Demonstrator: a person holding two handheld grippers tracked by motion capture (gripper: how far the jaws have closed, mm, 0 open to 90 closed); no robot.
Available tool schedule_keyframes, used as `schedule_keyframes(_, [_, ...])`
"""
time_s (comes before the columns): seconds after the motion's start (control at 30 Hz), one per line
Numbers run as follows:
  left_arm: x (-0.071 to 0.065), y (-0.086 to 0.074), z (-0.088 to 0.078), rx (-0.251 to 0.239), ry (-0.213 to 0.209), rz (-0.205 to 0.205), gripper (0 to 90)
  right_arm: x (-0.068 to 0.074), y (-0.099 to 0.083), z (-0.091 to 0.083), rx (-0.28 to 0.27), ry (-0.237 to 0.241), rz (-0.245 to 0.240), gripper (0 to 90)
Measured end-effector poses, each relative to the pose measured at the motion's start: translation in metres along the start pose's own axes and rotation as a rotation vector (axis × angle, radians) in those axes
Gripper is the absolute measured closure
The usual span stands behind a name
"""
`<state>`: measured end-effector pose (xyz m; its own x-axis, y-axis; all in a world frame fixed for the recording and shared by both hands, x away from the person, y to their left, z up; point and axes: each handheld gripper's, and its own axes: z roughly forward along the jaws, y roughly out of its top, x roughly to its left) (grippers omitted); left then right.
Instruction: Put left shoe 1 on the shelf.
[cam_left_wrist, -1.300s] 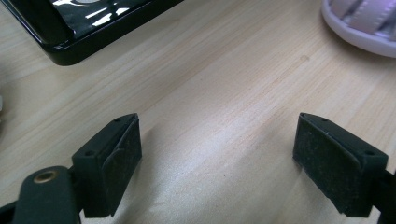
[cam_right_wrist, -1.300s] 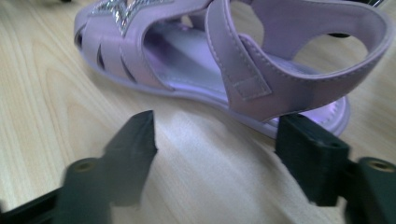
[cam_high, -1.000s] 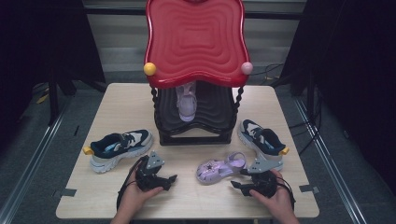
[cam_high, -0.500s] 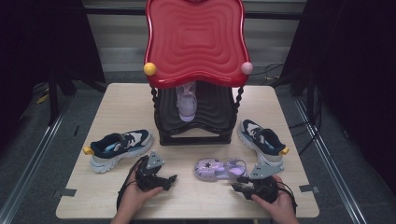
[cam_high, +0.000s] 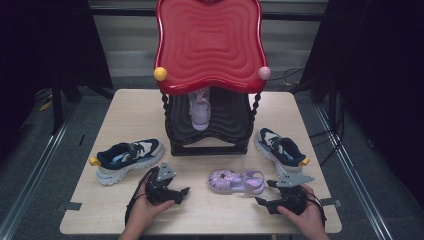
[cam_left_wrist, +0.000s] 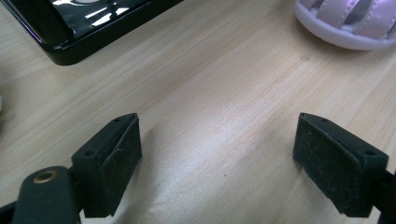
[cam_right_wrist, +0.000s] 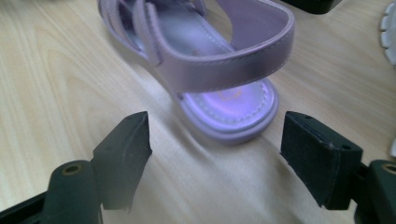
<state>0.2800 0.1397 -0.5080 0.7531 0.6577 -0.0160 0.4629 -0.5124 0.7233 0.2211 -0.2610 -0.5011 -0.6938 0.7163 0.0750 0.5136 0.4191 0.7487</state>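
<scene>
A lilac sandal (cam_high: 236, 181) lies flat on the pale wooden bench (cam_high: 130, 112), near the front edge and a little right of centre, with its toe to the left and its heel strap to the right. The right hand-held gripper (cam_high: 263, 201) sits just to the right of the sandal's heel and nearer the person, gripped by the right hand (cam_high: 300, 212). Its jaws have just been opening and now stand wide; in the right gripper view the heel end of the sandal (cam_right_wrist: 219, 60) lies just ahead of the two black pads (cam_right_wrist: 128, 154), clear of both, with bare wood between them.

The left hand-held gripper (cam_high: 181, 192) rests left of the sandal, in the left hand (cam_high: 147, 207), pointing right. Its jaws are also wide apart with only bench top between them, as the left gripper view shows; the sandal's pale sole (cam_left_wrist: 345, 25) shows at the far right of that view, well ahead of the pads (cam_left_wrist: 119, 165).

Behind stands a black rack with a red wavy top (cam_high: 210, 45), and a second lilac shoe (cam_high: 200, 111) sits on its shelf. A navy and white trainer (cam_high: 127, 159) lies to the left of the rack, and its mate (cam_high: 280, 147) to the right, just beyond the right hand-held gripper
</scene>
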Motion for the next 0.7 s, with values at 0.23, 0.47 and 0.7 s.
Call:
schedule_keyframes(0.23, [0.0,0.0,0.0,0.0,0.0,0.0,15.1,-0.004,0.006,0.018,0.032,-0.008,-0.033,20.3])
schedule_keyframes(0.47, [0.0,0.0,0.0,0.0,0.0,-0.001,15.1,-0.003,0.01,0.024,0.021,-0.003,-0.063,23.2])
schedule_keyframes(0.7, [0.0,0.0,0.0,0.0,0.0,-0.001,15.1,0.002,0.006,0.019,0.01,0.006,-0.069,30.6])
